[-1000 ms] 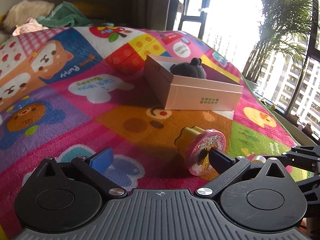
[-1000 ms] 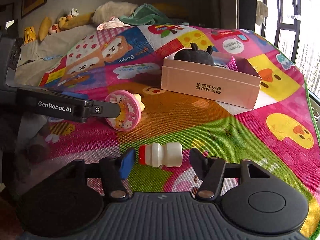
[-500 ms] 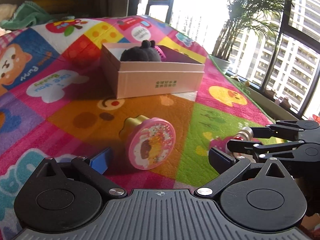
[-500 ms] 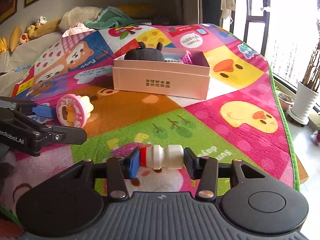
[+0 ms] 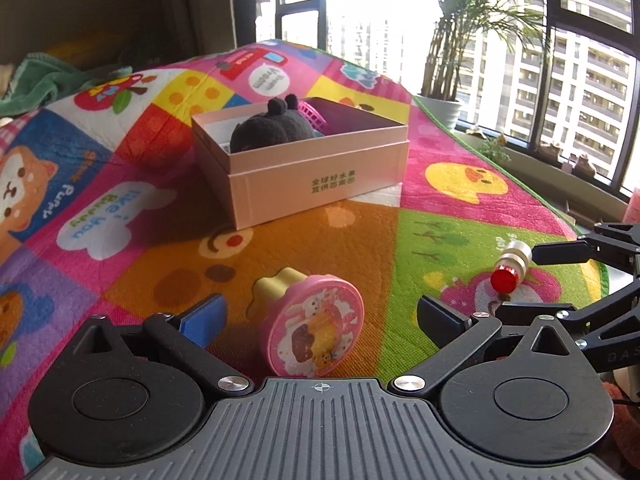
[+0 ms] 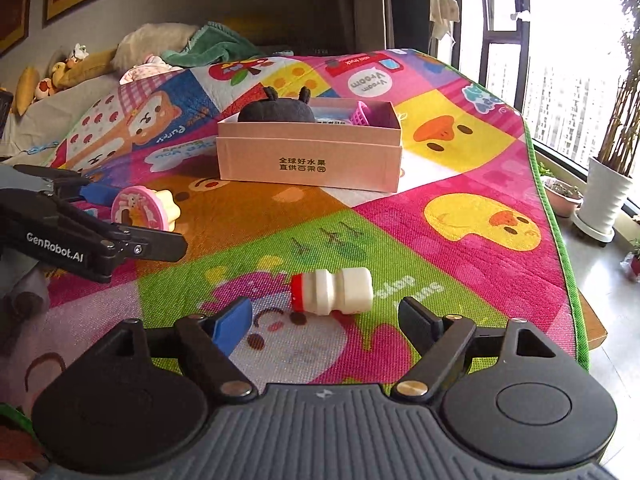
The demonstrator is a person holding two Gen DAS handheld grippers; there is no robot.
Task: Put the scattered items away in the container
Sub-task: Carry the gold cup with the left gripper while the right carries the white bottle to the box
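The small white bottle (image 6: 332, 292) with a red cap lies on its side on the play mat (image 6: 460, 184), on the pink and green patch near us. It rests just beyond the tips of the right gripper (image 6: 325, 314), and the fingers (image 6: 234, 322) stand wide apart. They have just been opening, and nothing is pressed between them now. We judge that the bottle is light, stiff plastic with a smooth, round body, so it can roll or slip away. The narrow waist in its middle looks like the best place to take hold, with the fingers across its length.

To the left lies the pink round toy (image 5: 310, 330), resting on its edge with its yellow base turned to the far side. The left gripper (image 5: 320, 316) frames it, one finger on each side, both open and not touching it. The toy seems hard and light; we think a grip across the flat disc, on the picture face and the back, is safer than one on the curved rim.

Farther away on the mat stands the pink box (image 6: 310, 160), open at the top. A black plush toy (image 6: 276, 110) and a pink basket (image 6: 362, 114) are already inside. Space remains at its right end, so both things should fit there.
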